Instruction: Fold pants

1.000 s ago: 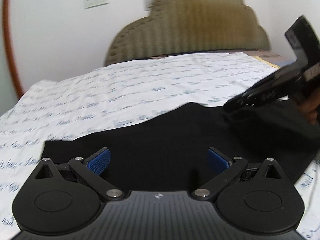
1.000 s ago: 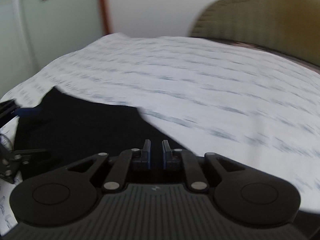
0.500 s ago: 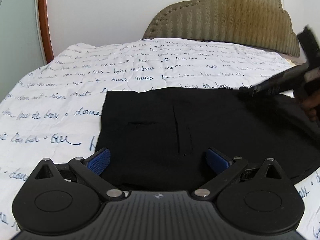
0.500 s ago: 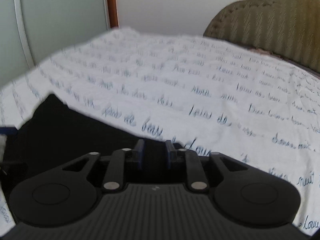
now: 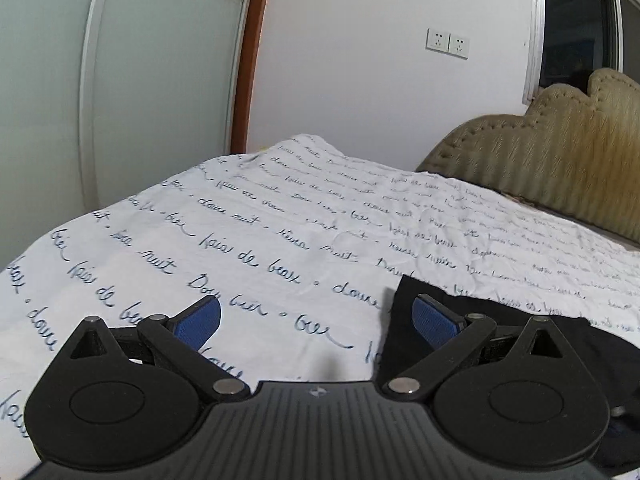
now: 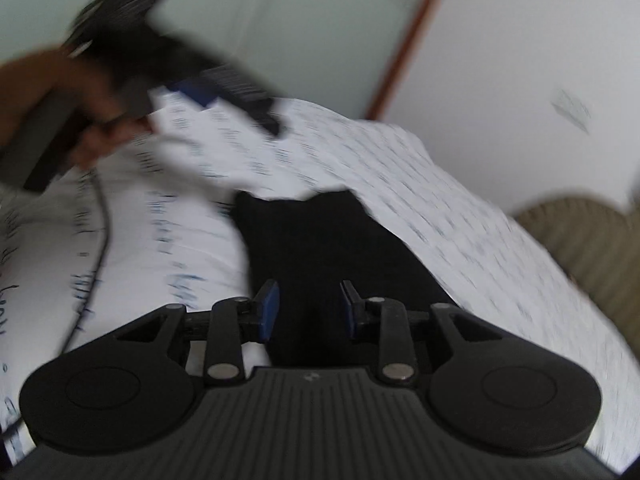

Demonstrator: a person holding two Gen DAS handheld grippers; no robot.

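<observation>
The left gripper (image 5: 316, 320) has its jaws spread wide, with nothing between its blue pads (image 5: 434, 316); only the bed sheet (image 5: 240, 248) lies beneath the gap. The pad on the right side of this view hangs over the near corner of the black pants (image 5: 600, 344), though whether it touches the cloth cannot be told. The pants lie flat on the bed, to the right of this gripper and partly hidden behind its body.

The right gripper (image 6: 308, 310) has its jaws parted by a moderate gap and grips nothing; the pants (image 6: 320, 240) lie below and ahead of it, running away in a dark strip whose far end shows a small notch. That view is blurred.

The sheet is white, printed with blue handwriting, and covers the whole bed. In the right wrist view, a person's hand (image 6: 84, 108) holds the left gripper's handle above the sheet, left of the pants. A padded olive headboard (image 5: 560, 152) stands at the bed's far right edge, with a pale sliding door (image 5: 152, 80) and two wall sockets (image 5: 447, 43) behind.
</observation>
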